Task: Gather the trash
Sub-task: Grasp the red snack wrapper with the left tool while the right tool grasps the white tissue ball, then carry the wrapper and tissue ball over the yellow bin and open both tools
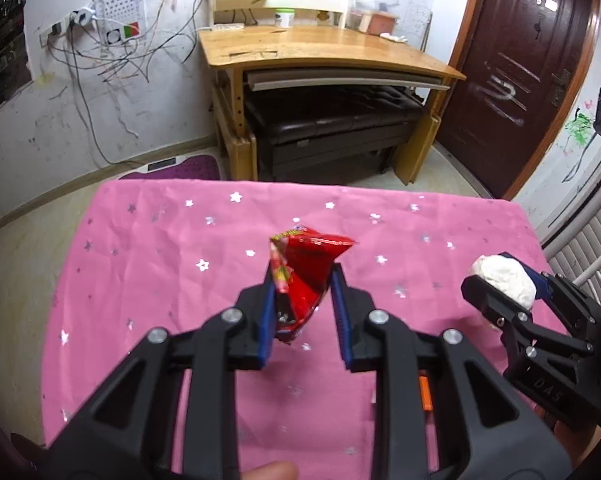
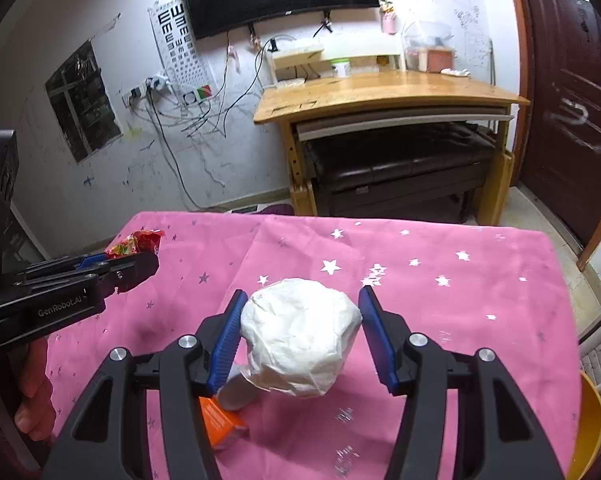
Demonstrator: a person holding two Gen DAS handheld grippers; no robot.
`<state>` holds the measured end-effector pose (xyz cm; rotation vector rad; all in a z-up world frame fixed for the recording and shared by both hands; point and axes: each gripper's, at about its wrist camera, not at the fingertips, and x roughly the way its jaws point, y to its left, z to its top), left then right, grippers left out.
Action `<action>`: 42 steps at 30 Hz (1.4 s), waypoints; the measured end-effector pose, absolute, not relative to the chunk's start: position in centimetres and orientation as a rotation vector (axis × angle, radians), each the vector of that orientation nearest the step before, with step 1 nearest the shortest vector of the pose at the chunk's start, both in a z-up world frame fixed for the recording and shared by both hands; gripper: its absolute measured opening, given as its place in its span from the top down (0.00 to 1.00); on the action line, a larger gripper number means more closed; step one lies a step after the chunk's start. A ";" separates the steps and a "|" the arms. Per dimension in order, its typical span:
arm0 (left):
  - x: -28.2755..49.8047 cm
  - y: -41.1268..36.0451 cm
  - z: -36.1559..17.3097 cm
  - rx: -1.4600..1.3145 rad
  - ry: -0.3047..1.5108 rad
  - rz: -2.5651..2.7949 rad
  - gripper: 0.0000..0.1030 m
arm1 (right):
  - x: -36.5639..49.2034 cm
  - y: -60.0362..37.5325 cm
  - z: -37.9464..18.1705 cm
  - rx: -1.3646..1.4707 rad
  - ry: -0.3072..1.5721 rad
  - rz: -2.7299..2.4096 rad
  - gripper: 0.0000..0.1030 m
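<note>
1. Trash in two pieces, both clear of the pink, star-printed counter: red snack wrapper at the centre of the left wrist view, white paper ball at the centre of the right wrist view.
2. Left tool clamped on the wrapper, blue pads pinching its crumpled middle, open top poking out above the fingertips.
3. Right tool closed on the paper ball, pads bearing on its two sides.
4. Wrapper likely feather-light, thin and slick, apt to slide out of a loose pinch; best taken across a bunched fold, as held now.
5. Paper ball likely light and soft, sure to squash under pressure without harm; best taken across its widest part, where the wad gives the pads something to bite.
6. Orange box lying on the counter below the ball at lower centre of the right wrist view, beside a small white item too hidden to name; contents not visible.
7. Yellow bin showing only a curved rim at the lower right edge of the right wrist view, off the counter's corner; inside hidden, probably the drop point for both pieces.
</note>
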<state>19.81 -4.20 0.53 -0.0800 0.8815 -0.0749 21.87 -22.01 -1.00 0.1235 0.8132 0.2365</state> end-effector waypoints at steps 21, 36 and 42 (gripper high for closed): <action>17.0 -14.1 2.6 -0.016 0.848 -0.229 0.77 | 13.3 -34.5 1.0 0.289 0.690 0.063 0.50; 15.0 -22.7 2.8 0.050 0.856 -0.372 0.77 | 7.1 -45.3 -1.8 0.418 0.664 -0.132 0.50; 14.3 -26.3 2.4 0.083 0.866 -0.423 0.77 | 5.5 -48.4 -3.6 0.439 0.691 -0.203 0.50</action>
